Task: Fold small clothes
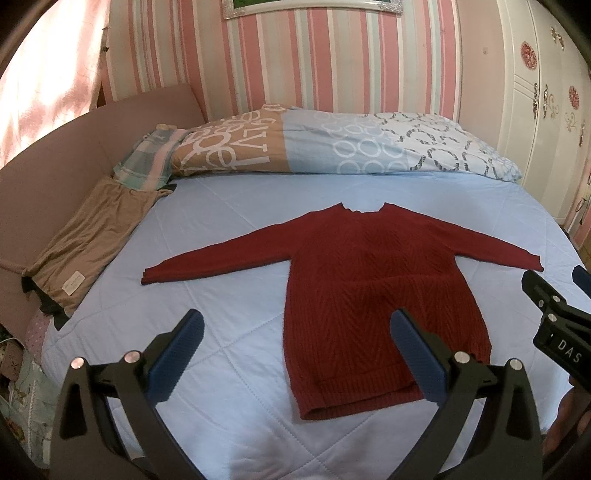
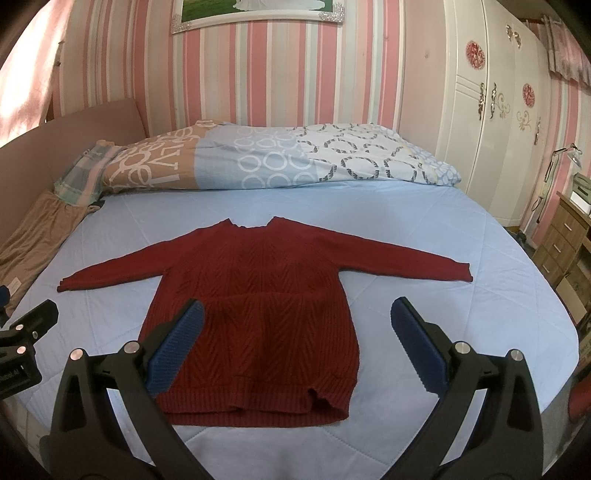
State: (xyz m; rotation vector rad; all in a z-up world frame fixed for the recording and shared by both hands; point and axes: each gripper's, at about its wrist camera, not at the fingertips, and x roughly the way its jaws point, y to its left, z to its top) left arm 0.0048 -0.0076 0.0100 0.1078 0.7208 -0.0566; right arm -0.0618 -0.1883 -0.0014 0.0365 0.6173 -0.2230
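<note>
On the light blue quilted bedspread (image 2: 480, 258), a dark red knitted sweater (image 2: 258, 302) lay flat, neck toward the wall and hem toward the cameras. Both sleeves were spread outward; the left cuff (image 1: 146, 277) and the right cuff (image 2: 467, 271) rested on the spread. A crosswise crease ran over the body at mid-height, and the hem was slightly rumpled near its right corner.

The left gripper (image 1: 297, 354) was held above the near edge of the bed with its jaws wide apart and nothing between them; its right blue pad (image 1: 413, 354) overlapped the sweater's lower part in the left wrist view, though contact could not be judged. The right gripper (image 2: 297, 354) was likewise spread wide and empty, its left pad (image 2: 177, 347) over the sweater's lower left side in its own view.

Beyond the sweater, a rolled duvet (image 2: 277, 158) with ring patterns lay along the head of the bed beside a plaid pillow (image 1: 147, 162). A tan folded garment (image 1: 88, 243) lay at the bed's left edge against a pink padded bed frame (image 1: 48, 177). Striped pink wallpaper (image 2: 295, 74), a framed picture (image 2: 255, 11) and a white wardrobe (image 2: 498, 110) stood behind.
</note>
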